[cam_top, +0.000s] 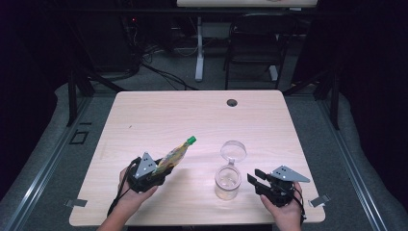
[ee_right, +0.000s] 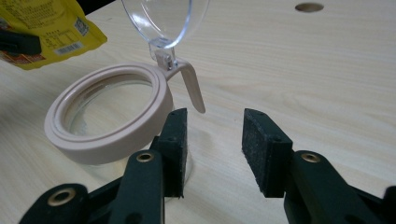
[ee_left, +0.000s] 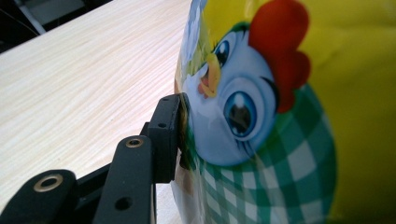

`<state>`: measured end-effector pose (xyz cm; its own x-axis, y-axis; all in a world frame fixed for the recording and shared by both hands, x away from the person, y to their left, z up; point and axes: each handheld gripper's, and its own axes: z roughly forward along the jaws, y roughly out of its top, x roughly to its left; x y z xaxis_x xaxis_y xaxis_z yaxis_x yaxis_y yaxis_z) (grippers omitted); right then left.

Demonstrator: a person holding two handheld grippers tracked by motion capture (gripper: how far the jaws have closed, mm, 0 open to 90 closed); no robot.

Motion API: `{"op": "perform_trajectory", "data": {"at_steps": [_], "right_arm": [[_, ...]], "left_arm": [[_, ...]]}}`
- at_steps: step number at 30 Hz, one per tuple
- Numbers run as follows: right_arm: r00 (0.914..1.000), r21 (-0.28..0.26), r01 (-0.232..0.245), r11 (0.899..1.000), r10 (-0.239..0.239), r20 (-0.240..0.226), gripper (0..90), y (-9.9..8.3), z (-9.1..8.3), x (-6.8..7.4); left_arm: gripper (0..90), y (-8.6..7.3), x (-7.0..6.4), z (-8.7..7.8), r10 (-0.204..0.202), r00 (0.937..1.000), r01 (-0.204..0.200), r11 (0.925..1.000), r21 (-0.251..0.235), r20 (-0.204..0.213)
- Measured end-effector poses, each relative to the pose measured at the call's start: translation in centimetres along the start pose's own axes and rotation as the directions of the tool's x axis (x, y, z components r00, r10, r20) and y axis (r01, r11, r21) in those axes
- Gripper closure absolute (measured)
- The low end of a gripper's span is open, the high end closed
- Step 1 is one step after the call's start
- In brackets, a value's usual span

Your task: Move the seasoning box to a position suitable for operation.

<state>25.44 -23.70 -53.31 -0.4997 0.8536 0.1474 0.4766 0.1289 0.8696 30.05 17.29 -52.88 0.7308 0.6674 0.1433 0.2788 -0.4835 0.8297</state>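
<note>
Near front edge of tabletop (cam_top: 144, 110): left tool (cam_top: 153, 172) clamped on yellow green-capped pouch (cam_top: 176, 155), tilted toward open clear hinged-lid jar (cam_top: 227, 181) for insertion; right tool (ee_right: 212, 140) open, empty, beside jar for steadying.

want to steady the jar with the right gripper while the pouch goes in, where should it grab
Probably the jar body, below the pink rim, coming in level from the right gripper side. The glass wall is round and upright, so open jaws can close across it. Stay off the lid and latch: the lid stands open on its hinge at the far side, leaving the mouth clear for the pouch.
</note>
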Motion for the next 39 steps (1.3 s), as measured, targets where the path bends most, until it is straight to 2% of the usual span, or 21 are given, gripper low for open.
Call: {"op": "perform_trajectory", "data": {"at_steps": [3,5,8,13,16,21,26,28,31,34,38,39], "right_arm": [[0.9998,-0.040,0.014,0.999,-0.013,0.012,62.5,0.1,-0.3,0.2],[0.9998,-0.047,0.015,0.999,-0.014,0.016,63.7,0.3,-0.5,0.3],[1.0000,-0.045,0.000,0.999,0.001,0.006,64.0,0.2,-0.5,0.3],[0.9998,-0.043,0.018,0.999,-0.018,0.010,64.2,0.2,-0.6,0.4],[0.9993,-0.040,0.036,0.999,-0.035,0.009,64.1,0.2,-0.6,0.5],[0.9985,-0.040,0.055,0.998,-0.055,0.007,63.4,0.2,-0.5,0.7],[0.9982,-0.045,0.059,0.997,-0.060,-0.001,63.4,0.2,-0.6,0.8],[0.9979,-0.045,0.064,0.997,-0.064,-0.002,63.4,0.2,-0.5,0.8],[0.9976,-0.045,0.069,0.997,-0.069,-0.004,63.1,0.2,-0.5,0.9],[0.9976,-0.047,0.069,0.997,-0.069,-0.003,62.8,0.2,-0.5,0.9],[0.9980,-0.050,0.062,0.997,-0.062,-0.012,62.8,0.2,-0.5,0.9],[0.9979,-0.048,0.063,0.997,-0.064,-0.011,62.9,0.2,-0.5,0.9]], "left_arm": [[58.3,0.1,-0.5,0.1,0.043,0.9989,-0.042,0.9990,0.014,-0.019],[58.3,0.2,-0.8,0.2,0.068,0.9974,-0.068,0.9975,0.022,-0.024],[58.3,0.3,-1.2,0.3,0.097,0.9951,-0.097,0.9947,0.036,-0.016],[58.3,0.4,-1.9,0.7,0.145,0.9894,-0.144,0.9879,0.058,-0.013],[58.3,0.4,-2.2,0.8,0.154,0.9880,-0.153,0.9864,0.059,-0.012],[58.3,0.5,-2.6,0.9,0.196,0.9801,-0.193,0.9780,0.079,-0.030],[58.3,0.5,-3.1,1.0,0.246,0.9675,-0.240,0.9659,0.096,-0.057],[58.3,0.6,-3.2,1.0,0.279,0.9581,-0.271,0.9563,0.110,-0.066],[58.3,0.6,-3.6,1.1,0.309,0.9476,-0.298,0.9471,0.118,-0.082],[58.3,0.6,-4.0,1.2,0.347,0.9325,-0.333,0.9330,0.137,-0.099],[58.3,0.6,-4.4,1.4,0.377,0.9192,-0.359,0.9212,0.150,-0.115],[58.3,0.5,-4.5,1.4,0.377,0.9188,-0.359,0.9214,0.149,-0.117]]}}
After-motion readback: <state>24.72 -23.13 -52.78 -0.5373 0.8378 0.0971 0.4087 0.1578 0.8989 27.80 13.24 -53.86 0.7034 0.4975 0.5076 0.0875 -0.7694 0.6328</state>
